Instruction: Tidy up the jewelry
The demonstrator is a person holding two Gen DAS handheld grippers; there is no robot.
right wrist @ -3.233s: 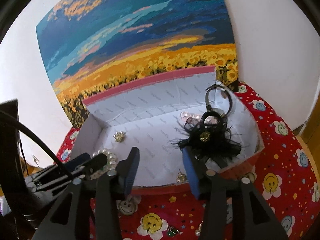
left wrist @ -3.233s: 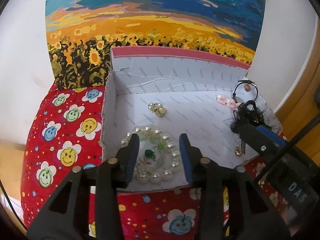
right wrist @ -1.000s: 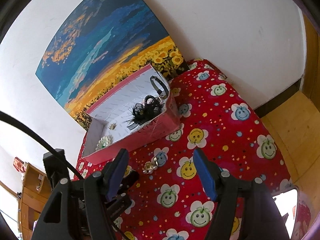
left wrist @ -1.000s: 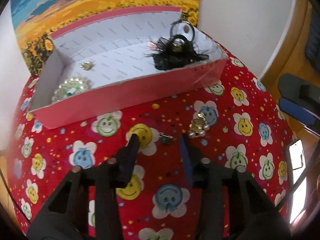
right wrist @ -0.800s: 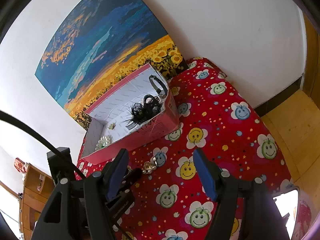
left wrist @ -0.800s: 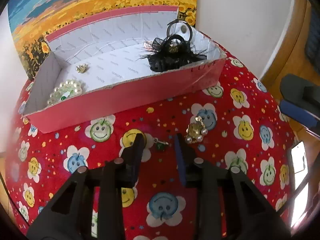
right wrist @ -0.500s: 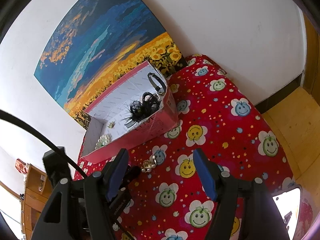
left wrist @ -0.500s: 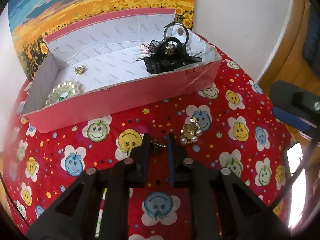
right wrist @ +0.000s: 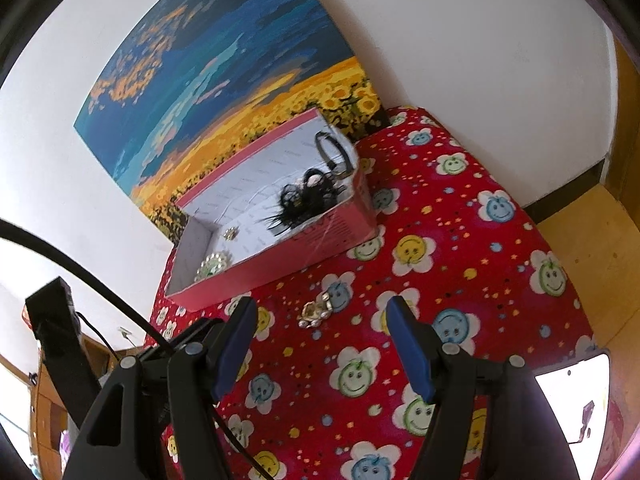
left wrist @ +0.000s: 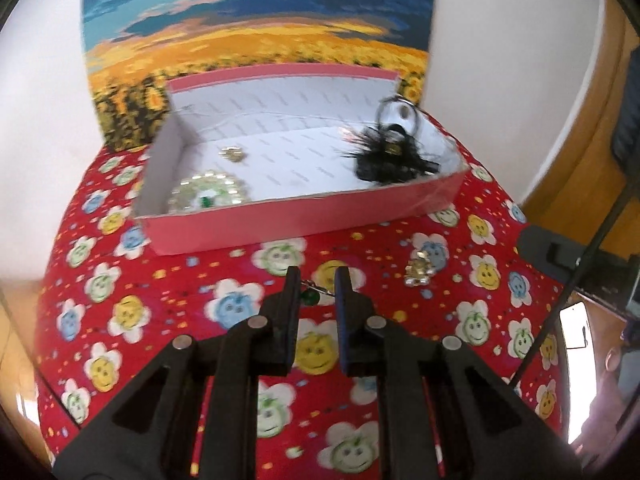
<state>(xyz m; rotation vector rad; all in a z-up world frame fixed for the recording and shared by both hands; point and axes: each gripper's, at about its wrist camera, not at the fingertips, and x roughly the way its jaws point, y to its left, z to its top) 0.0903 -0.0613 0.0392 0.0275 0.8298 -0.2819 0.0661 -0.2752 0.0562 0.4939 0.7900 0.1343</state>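
Note:
My left gripper point(left wrist: 317, 286) is narrowed around a small green-bead earring point(left wrist: 311, 297) with a thin chain, which hangs between the fingertips above the red smiley cloth. A gold brooch with pearls point(left wrist: 418, 273) lies on the cloth to its right; it also shows in the right wrist view point(right wrist: 316, 314). The pink box point(left wrist: 280, 220) behind holds a pearl bracelet point(left wrist: 208, 196), a small gold piece point(left wrist: 233, 154) and a black feathered clip point(left wrist: 390, 158). My right gripper point(right wrist: 320, 332) is open and empty, high above the cloth.
A sunflower painting point(left wrist: 256, 36) leans on the white wall behind the box. The red cloth point(right wrist: 460, 280) drops off at its right edge to a wooden floor point(right wrist: 592, 248). The left gripper's body shows at the lower left of the right wrist view point(right wrist: 56, 336).
My left gripper left the box, came down over the cloth and narrowed its jaws on the green earring; now it is raised. The right gripper pulled up and back, staying open.

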